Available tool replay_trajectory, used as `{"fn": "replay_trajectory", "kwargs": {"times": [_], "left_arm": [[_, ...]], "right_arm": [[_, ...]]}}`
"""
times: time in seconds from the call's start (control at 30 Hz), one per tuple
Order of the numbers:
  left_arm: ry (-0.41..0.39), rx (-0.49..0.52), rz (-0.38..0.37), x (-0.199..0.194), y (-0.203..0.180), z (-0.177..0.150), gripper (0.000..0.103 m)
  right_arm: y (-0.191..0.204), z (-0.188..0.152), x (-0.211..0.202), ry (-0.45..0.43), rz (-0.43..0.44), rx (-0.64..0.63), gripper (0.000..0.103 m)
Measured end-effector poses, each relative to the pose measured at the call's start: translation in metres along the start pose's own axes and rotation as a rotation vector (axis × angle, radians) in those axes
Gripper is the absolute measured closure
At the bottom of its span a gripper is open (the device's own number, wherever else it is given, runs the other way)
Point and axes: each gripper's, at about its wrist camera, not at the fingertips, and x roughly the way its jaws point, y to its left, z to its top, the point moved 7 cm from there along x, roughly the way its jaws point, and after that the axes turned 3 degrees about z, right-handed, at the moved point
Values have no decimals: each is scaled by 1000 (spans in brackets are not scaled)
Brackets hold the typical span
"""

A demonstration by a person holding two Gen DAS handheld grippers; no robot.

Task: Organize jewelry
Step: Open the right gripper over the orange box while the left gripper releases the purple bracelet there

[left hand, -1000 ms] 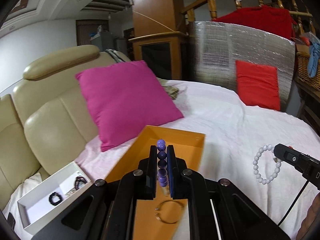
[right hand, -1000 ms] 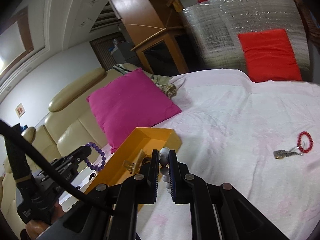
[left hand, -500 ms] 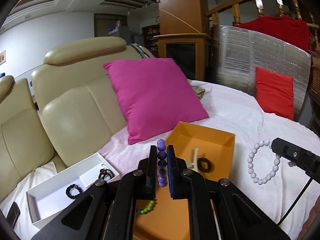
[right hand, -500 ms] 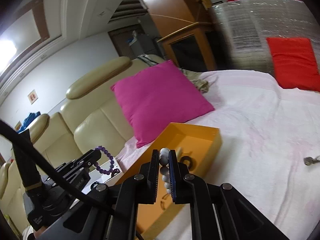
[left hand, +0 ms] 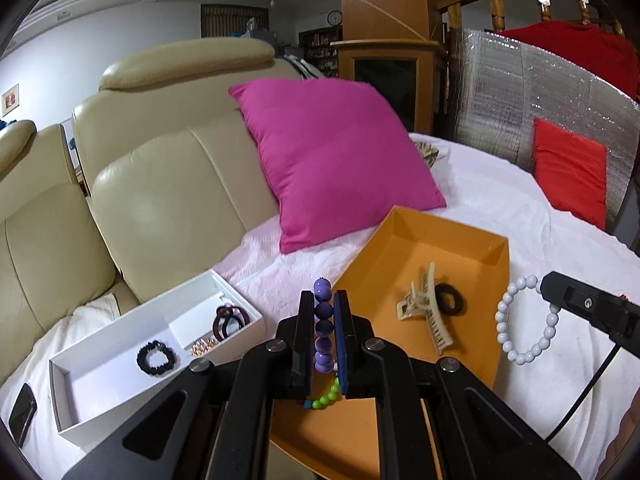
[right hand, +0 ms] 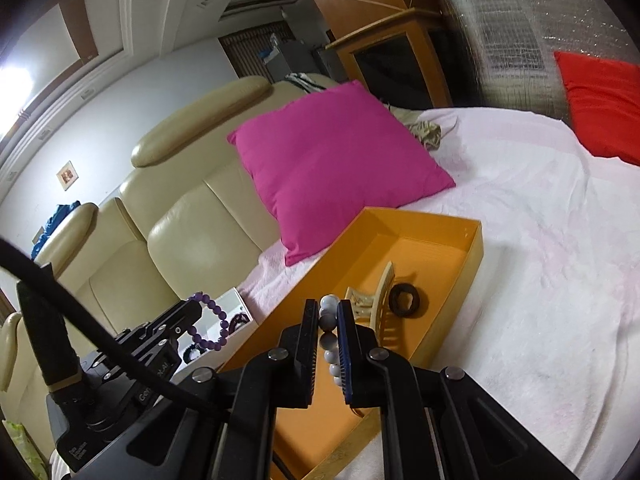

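While the left claw (left hand: 323, 322) stays clamped on the purple bead bracelet (left hand: 323, 328), its view has swung toward nine o'clock since a second ago: the white divided box (left hand: 120, 344), then cut off at the lower left corner, now sits in full at eight o'clock, on the white bedspread (left hand: 500, 216). Inside that box lie a black beaded bracelet (left hand: 156, 358), a small gold-coloured piece (left hand: 204, 346) and dark hair ties (left hand: 230, 320). The orange tray (left hand: 440, 248) has shifted to about three o'clock of the claw tip, and its contents show better than before: a beige hair claw clip (left hand: 426, 312) touching a black hair tie (left hand: 450, 299), and a green bead strand (left hand: 326, 396) partly hidden under the fingers.

At three o'clock in the left view, the right claw (left hand: 560, 288) carries the white bead bracelet (left hand: 524, 320), whose loop hangs past the tray's right edge rather than out over the bedspread as it did earlier. From the right wrist, that claw (right hand: 329, 330) is closed on the white beads (right hand: 329, 322) directly above the tray (right hand: 476, 248); a second ago the tray was ahead of it. The red bracelet and key seen then are out of frame. The pink cushion (left hand: 332, 160) leans against the cream sofa (left hand: 160, 168) at twelve o'clock.
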Motion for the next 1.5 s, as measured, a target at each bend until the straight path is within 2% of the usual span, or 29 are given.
{"fn": "replay_trajectory", "kwargs": {"times": [0.3,1.5], "left_arm": [[25,28,7,14,-6,-16,94],[157,32,-3,66,-6,-52,93]], "right_arm": [[2,-9,30,53,-4,-8,92],[-5,-18,120,187,1,59,92]]}}
